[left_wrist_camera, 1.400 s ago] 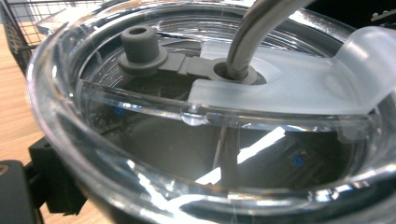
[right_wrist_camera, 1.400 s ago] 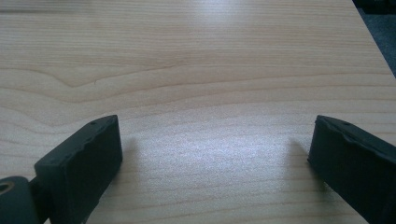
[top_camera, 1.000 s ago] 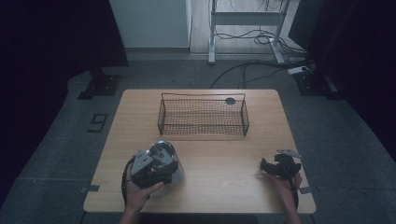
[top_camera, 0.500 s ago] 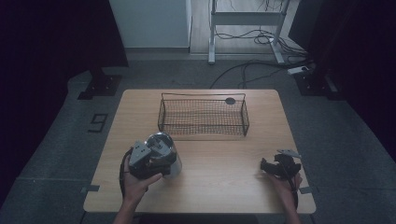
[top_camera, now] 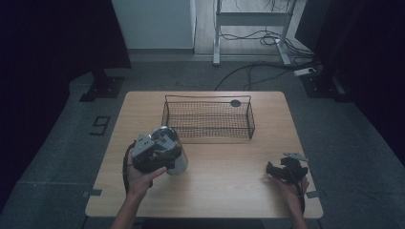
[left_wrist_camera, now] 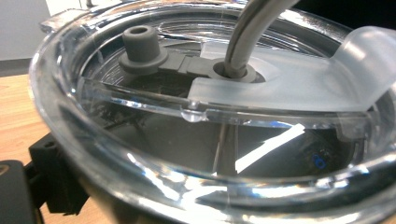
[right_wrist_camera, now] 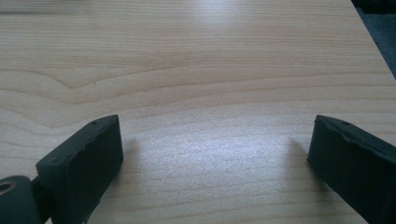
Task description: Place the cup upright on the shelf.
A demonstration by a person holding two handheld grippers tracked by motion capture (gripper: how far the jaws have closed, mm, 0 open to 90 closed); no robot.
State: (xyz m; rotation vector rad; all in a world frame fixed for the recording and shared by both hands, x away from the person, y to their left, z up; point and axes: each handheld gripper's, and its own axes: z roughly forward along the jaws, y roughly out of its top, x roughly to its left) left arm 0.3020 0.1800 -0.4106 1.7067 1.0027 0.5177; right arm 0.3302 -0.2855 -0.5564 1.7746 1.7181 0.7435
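Wood table (top_camera: 224,191) bare mid-front | left gripper (top_camera: 152,155) jaws clamp tumbler (top_camera: 173,151) | right gripper (top_camera: 285,171) jaws apart, near edge

The high view looks forward and down from above the person's side, far enough back to take in the whole wooden table (top_camera: 229,167), the wire basket (top_camera: 207,119) at its far half and the floor around it. The left gripper view sits pressed close against a clear lidded cup (left_wrist_camera: 201,112) (its rim spans the frame, with a strip of tabletop at the left edge), the same cup (top_camera: 172,150) the high view sees at the table's left front. The right gripper view looks low along bare tabletop (right_wrist_camera: 201,70) between its two jaws, near the table's right front.
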